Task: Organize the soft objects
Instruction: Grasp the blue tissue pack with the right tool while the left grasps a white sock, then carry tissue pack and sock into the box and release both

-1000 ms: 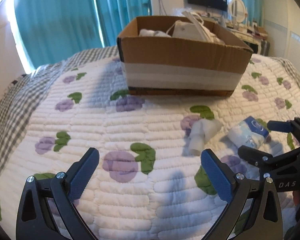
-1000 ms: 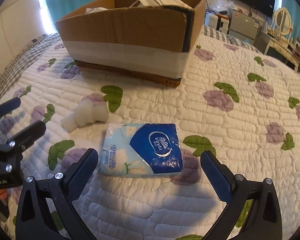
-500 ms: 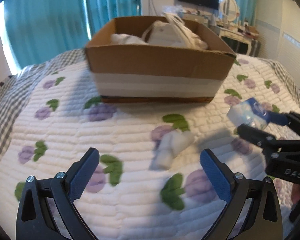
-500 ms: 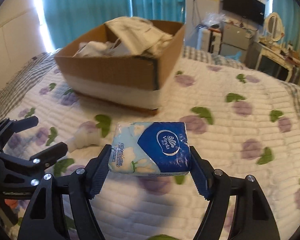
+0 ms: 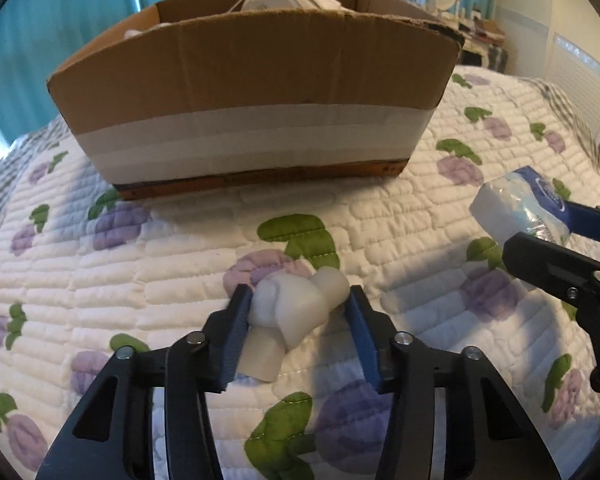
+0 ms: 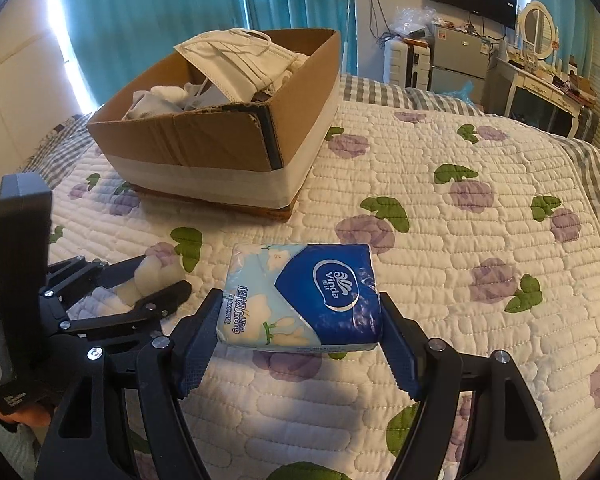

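Right gripper (image 6: 300, 344) clamps a blue tissue pack (image 6: 304, 296) above the quilt (image 6: 440, 264); left gripper (image 5: 296, 320) pinches a knotted white foam piece (image 5: 296, 308) lying before the cardboard box (image 5: 256, 92)

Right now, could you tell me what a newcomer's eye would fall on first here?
Probably the blue tissue pack, clamped in the right tool above the quilt. Next, the white foam piece between the left tool's pads, low on the quilt. Behind both stands the box, stuffed with masks.
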Demonstrator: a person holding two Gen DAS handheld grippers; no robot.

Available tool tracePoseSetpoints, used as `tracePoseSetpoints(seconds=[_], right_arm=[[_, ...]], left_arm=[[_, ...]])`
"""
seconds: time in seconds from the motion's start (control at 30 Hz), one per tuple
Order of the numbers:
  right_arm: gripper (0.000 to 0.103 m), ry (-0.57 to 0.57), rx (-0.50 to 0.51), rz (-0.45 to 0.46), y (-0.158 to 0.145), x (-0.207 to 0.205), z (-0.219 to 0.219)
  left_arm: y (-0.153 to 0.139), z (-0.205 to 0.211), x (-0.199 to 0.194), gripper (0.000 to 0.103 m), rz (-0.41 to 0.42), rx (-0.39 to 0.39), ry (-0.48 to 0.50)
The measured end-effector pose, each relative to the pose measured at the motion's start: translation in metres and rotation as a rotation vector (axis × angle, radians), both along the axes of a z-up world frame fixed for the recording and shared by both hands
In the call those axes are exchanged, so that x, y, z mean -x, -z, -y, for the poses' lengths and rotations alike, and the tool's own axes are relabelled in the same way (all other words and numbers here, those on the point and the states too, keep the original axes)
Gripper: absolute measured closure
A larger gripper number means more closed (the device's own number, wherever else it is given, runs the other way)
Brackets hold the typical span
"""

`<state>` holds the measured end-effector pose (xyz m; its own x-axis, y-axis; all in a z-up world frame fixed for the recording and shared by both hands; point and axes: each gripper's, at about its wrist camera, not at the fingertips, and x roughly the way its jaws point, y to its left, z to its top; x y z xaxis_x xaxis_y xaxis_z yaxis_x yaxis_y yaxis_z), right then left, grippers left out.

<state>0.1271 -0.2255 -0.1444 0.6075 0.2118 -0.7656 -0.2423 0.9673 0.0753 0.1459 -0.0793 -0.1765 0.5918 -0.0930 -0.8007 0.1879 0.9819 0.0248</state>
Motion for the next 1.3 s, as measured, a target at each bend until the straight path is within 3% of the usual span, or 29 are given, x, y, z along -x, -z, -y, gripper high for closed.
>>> tracePoseSetpoints(seconds=[0.1, 0.17, 0.53, 1.03, 1.3], right_arm=[[0.03, 0.001, 0.007, 0.009, 0.0, 0.002, -0.001], [0.03, 0.003, 0.007, 0.019, -0.002, 0.004, 0.0], [0.03, 0.021, 0.001, 0.085, -0.03, 0.03, 0.002], [0.03, 0.0, -0.007, 0.227, -0.116, 0.066, -0.011], [0.03, -0.03, 0.018, 0.339, -0.18, 0.031, -0.024]], left_arm=[[-0.003, -0.002, 0.003, 0.061, 0.001, 0.004, 0.002], [-0.005, -0.002, 0.007, 0.072, 0.009, -0.009, 0.007], [-0.04, -0.007, 0.041, 0.072, 0.054, 0.009, 0.014], [-0.131, -0.018, 0.059, 0.072, 0.207, 0.047, -0.025], [-0.181, -0.031, 0.038, 0.072, 0.338, 0.019, -0.043]])
